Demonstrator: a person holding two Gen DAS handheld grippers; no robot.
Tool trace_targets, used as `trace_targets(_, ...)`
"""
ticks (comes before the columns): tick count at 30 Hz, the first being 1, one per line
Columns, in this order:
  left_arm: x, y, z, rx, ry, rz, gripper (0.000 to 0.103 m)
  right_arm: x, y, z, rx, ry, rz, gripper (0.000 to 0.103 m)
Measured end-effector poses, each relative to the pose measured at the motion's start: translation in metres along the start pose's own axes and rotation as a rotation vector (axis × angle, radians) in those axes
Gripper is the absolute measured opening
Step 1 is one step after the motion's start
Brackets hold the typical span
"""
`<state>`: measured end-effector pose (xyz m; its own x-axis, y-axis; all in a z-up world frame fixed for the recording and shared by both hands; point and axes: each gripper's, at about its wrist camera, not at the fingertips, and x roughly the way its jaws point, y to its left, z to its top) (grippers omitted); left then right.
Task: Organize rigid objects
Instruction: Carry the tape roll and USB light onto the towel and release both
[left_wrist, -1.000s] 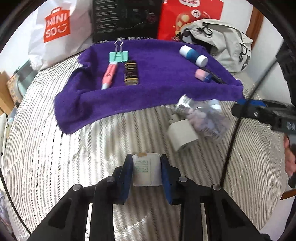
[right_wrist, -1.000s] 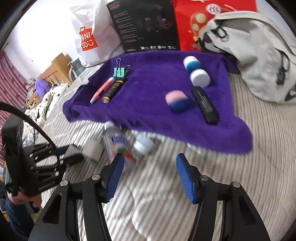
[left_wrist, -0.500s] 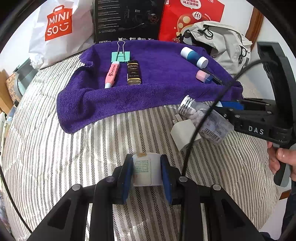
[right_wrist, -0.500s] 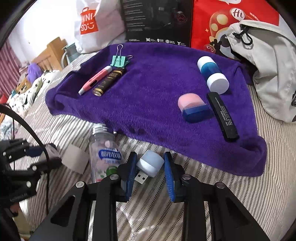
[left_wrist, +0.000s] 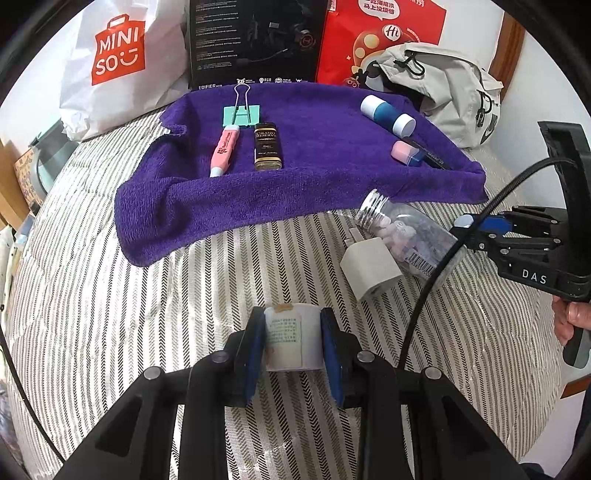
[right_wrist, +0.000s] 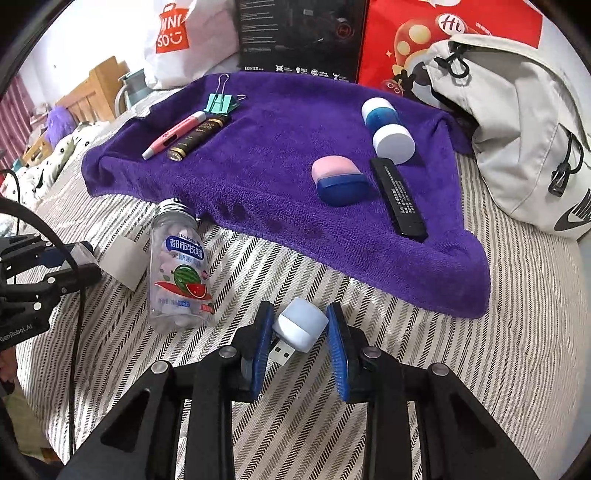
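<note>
Tongs: right pair (right_wrist: 300, 341), spread a second earlier, had pinched the USB light (right_wrist: 301, 325); left (left_wrist: 292, 345) still gripped the tub (left_wrist: 291, 341). Both ready for the towel (right_wrist: 280, 162).

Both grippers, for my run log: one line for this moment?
left gripper: shut on white bottle | right gripper: shut on USB light

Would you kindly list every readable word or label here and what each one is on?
"MINISO": white plastic shopping bag
"EDIFIER": black cardboard box
"Hi": red gift bag
"GRAND RESERVE": small black and gold bottle
"DAS": right gripper
"GenRobot.AI": left gripper
"Dosfarm": clear candy bottle
White labelled bottle: print too small.
</note>
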<state>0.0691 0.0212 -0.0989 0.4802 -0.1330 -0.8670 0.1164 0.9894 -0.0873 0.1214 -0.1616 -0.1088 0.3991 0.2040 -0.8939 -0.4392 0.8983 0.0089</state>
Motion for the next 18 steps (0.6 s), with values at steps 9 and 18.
trace_targets(9,-0.011,0.014,0.003,-0.05,-0.003,-0.045,0.028,-0.016,-0.018,-0.009,0.039,0.006,0.072,0.029)
trace_targets(18,-0.024,0.016,0.023,-0.044,-0.029,-0.06,0.028,-0.035,-0.031,-0.005,0.054,-0.036,0.108,0.029)
